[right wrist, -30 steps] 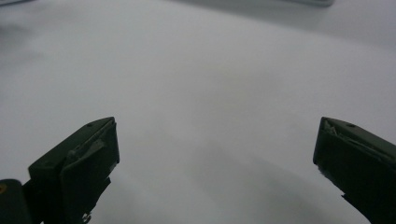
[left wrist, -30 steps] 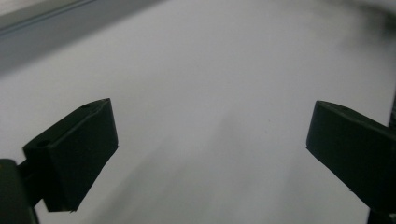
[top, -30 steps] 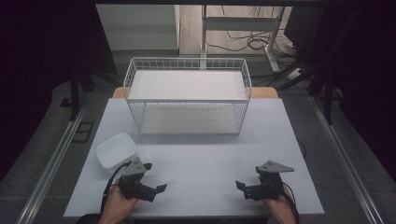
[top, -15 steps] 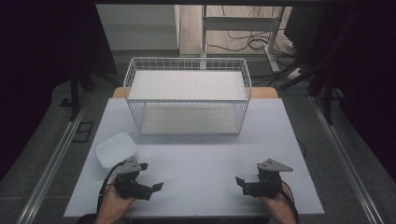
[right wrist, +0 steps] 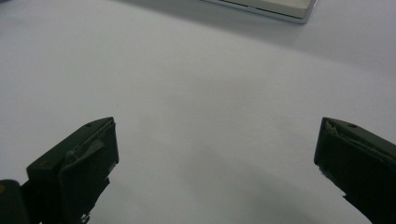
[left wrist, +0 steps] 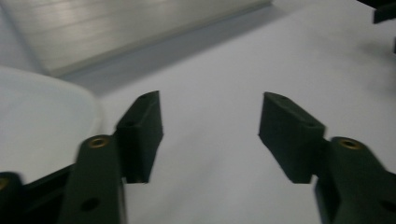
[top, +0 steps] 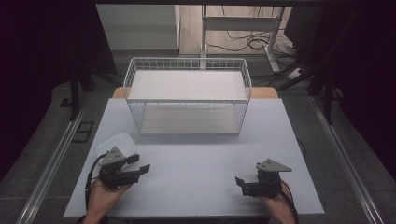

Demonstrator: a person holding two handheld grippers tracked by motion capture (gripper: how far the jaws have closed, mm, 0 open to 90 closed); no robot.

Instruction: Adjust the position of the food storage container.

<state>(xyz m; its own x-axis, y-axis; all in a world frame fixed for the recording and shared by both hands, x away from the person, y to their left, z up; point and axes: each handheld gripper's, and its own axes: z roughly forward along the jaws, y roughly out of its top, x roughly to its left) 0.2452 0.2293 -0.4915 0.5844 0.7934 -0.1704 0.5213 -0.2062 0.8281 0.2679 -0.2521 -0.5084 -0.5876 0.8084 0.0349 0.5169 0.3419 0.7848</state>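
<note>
Item 1, left gripper (top: 140, 164): sitting at the near left of the table, held in the person's left hand (top: 100, 198). Its jaws have just been closing and are now standing about half apart with nothing between them; in the left gripper view the bare tabletop is showing through the gap (left wrist: 210, 135). The tips are pointing rightward and slightly away, just beside the white container, probably because the hand is lining up for a grasp on it.

Item 2, right gripper (top: 241, 183): resting at the near right, in the person's right hand (top: 280, 207). Its jaws are standing wide apart and empty (right wrist: 215, 154), aimed leftward across the table. It is likely waiting in reserve while the left side is working.

Item 3, white container (top: 114, 143): a rounded, lidded white plastic box, lying on the table at the left, just behind the left gripper and touching nothing that can be made out. Its pale edge is showing at the left of the left gripper view (left wrist: 42, 121). It is the thing nearest the working tool.

Item 4, table (top: 196, 158): a white sheet-covered surface, carrying everything listed.

Item 5, wire basket (top: 187, 100): a white rectangular mesh basket standing upright at the far middle of the table, open on top, holding nothing visible; it is probably the destination for the container.
</note>
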